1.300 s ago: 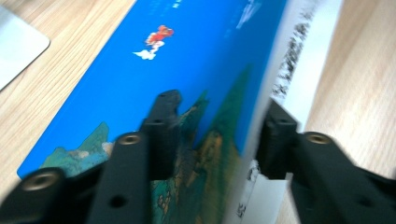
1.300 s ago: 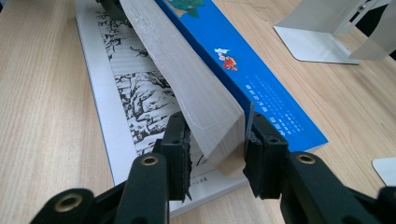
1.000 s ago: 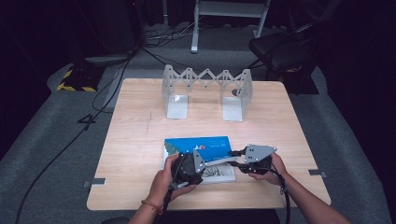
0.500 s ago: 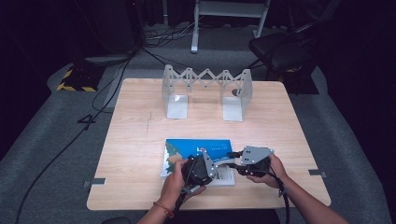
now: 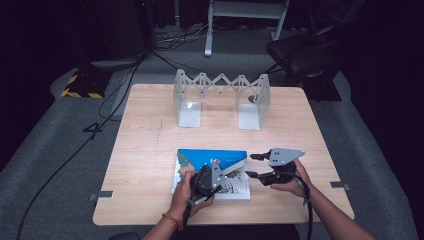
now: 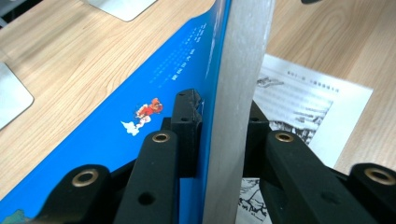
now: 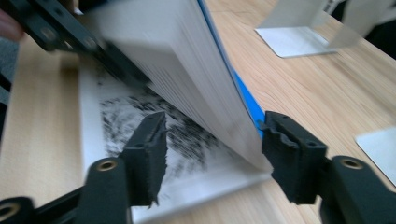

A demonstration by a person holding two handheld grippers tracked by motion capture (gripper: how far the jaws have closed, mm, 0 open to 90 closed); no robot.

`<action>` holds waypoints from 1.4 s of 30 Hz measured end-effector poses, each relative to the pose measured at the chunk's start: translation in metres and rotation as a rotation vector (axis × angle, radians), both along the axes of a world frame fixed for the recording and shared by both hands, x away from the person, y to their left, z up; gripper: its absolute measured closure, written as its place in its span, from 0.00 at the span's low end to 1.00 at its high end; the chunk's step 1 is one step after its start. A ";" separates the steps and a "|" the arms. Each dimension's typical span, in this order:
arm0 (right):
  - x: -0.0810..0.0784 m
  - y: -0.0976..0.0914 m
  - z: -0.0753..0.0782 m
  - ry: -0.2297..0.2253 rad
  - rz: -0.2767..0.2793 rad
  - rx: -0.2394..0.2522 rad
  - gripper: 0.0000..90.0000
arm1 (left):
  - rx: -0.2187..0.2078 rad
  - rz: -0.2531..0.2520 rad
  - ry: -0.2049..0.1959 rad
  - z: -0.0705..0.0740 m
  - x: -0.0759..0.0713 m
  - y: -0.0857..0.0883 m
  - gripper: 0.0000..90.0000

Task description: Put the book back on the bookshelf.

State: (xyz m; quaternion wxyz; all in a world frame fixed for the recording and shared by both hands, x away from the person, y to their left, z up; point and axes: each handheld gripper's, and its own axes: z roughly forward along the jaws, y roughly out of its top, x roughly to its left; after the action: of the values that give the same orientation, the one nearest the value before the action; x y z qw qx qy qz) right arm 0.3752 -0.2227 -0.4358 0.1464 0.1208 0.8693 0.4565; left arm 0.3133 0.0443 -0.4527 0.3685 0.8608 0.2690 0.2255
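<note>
Item: thick blue-covered softcover book (image 5: 212,172), lying near the front edge of the pale wooden desk (image 5: 150,150), between my two hands. A front block of pages with the blue cover is lifted; a printed black-and-white page (image 6: 303,107) lies flat beneath it.

Left tongs (image 5: 212,175): I see them clamped on the raised block of pages. In the left gripper view one black pad presses the blue cover (image 6: 140,116) and the other presses the far side of the grey page edge (image 6: 238,93). The jaws have just been closing, with the pages between them.

Right tongs (image 5: 254,165): apart, at the book's right edge. In the right gripper view the lifted corner of the page block (image 7: 196,79) sits between the two pads, and I see clear gaps on both sides, so no pad presses it. These jaws have just been opening.

Left hand (image 5: 192,192): resting over the book's near left part.

Right hand (image 5: 290,182): on the desk just right of the book.

Backdrop: grey metal folding book rack (image 5: 220,97) with two flat feet, standing at the far middle of the desk, well apart from the book.
</note>
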 end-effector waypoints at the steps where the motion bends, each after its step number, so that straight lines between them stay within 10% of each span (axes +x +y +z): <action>1: 0.006 -0.008 -0.004 0.018 -0.031 0.010 0.44 | -0.002 0.001 -0.007 0.000 -0.001 0.000 0.83; 7: 0.031 -0.020 -0.028 0.102 -0.119 -0.055 0.40 | -0.009 -0.008 -0.017 0.002 -0.001 0.003 0.84; 17: 0.019 0.004 -0.006 -0.026 0.144 0.022 0.44 | -0.017 -0.043 -0.005 0.004 -0.001 0.008 0.83; 21: 0.023 0.011 -0.006 -0.019 0.187 0.026 0.66 | -0.015 -0.056 0.011 0.005 0.000 0.009 0.83; 27: 0.019 0.011 -0.007 -0.044 0.215 -0.004 0.73 | -0.014 -0.069 0.055 0.006 0.002 0.011 0.82; 38: 0.004 0.018 -0.004 -0.091 0.208 -0.050 0.76 | 0.148 -0.040 0.086 0.008 -0.003 -0.011 0.54; 42: 0.002 0.019 -0.003 -0.094 0.198 -0.057 0.76 | 0.168 -0.007 0.033 0.007 -0.005 -0.012 0.78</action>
State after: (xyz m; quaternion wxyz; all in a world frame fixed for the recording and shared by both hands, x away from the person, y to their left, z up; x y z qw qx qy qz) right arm 0.3770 -0.2036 -0.4393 0.1444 0.0088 0.8817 0.4490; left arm 0.3080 0.0325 -0.4454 0.2912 0.8933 0.2520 0.2318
